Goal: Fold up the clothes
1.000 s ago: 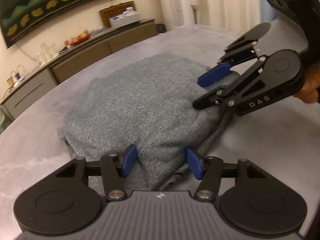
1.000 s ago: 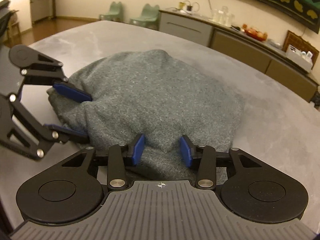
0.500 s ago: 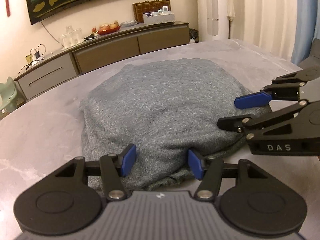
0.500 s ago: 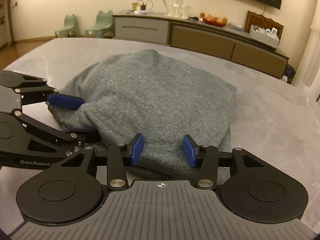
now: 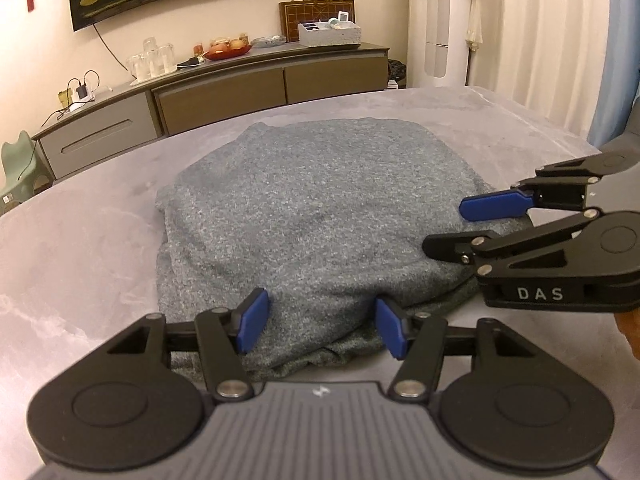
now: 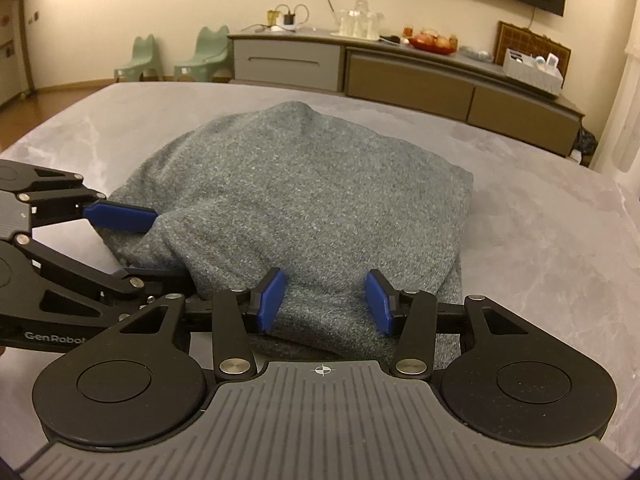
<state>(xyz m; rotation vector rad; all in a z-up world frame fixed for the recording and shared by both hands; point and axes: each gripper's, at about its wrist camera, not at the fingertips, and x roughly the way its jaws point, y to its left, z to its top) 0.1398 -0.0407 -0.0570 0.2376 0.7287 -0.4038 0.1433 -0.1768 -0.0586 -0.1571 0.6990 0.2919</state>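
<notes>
Sweater (image 5: 320,216) edge sits between both level, spread tools (image 5: 320,326) (image 6: 324,302).

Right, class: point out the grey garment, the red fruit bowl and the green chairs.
grey garment (image 5: 320,208), left wrist view, middle of its top layer.
red fruit bowl (image 6: 434,44), right wrist view, its front rim.
green chairs (image 6: 210,50), right wrist view, backrest of the right-hand chair.

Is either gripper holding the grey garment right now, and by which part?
Neither. Left gripper and right gripper have open jaws straddling the grey garment's near edge, not clamped.
</notes>
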